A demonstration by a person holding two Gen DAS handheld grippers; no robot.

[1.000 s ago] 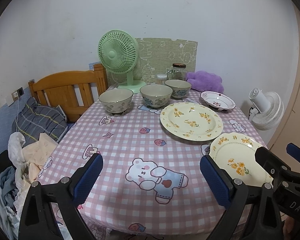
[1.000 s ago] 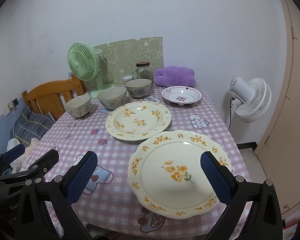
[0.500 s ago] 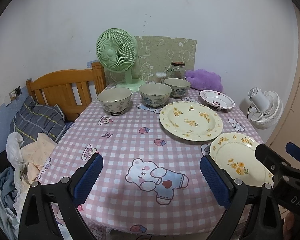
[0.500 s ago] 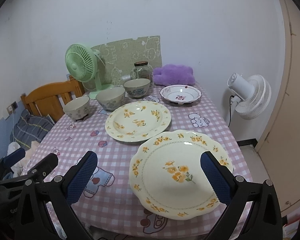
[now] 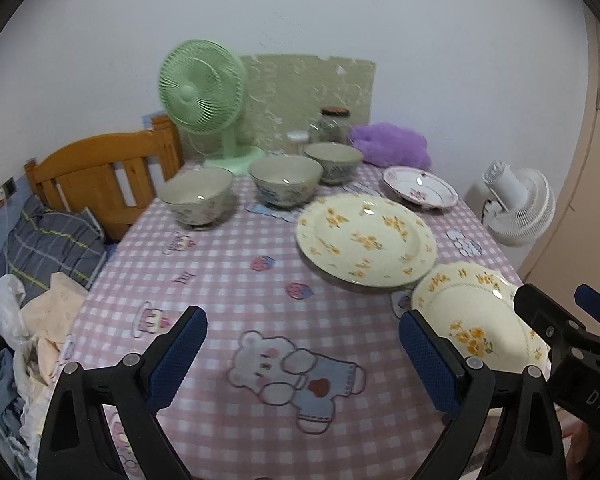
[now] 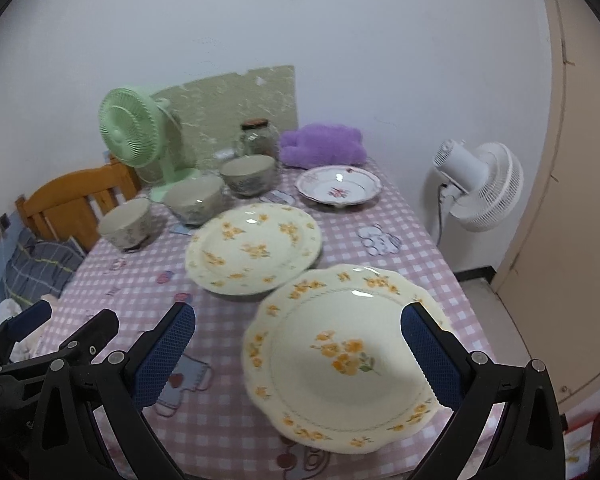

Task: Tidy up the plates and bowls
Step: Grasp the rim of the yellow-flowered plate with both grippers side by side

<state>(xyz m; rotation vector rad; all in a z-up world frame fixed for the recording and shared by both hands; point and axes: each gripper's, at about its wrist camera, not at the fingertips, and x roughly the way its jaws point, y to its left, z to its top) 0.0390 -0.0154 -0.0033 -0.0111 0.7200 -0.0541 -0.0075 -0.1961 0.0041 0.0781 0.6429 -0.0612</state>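
Pink-and-white checked tablecloth with cartoon bear prints covering a table set against a white wall. Left gripper: jaws spread wide with blue-padded fingers, holding nothing, poised above the near edge of the cloth. Right gripper: jaws likewise spread wide and empty, framing the scalloped yellow-flowered plate, which lies flat at the near right corner of the table; whether the pads touch its rim cannot be told. Just beyond it, the round yellow-flowered plate, its near rim close beside the scalloped plate. Farther back on the right, a small white dish with a pink floral centre. Three grey-patterned bowls stand upright in a diagonal row along the left rear: left bowl, middle bowl, rear bowl. Behind them, a green desk fan, a glass jar and a purple plush cushion. Beside the table, a white floor fan on the right and a wooden chair back on the left.
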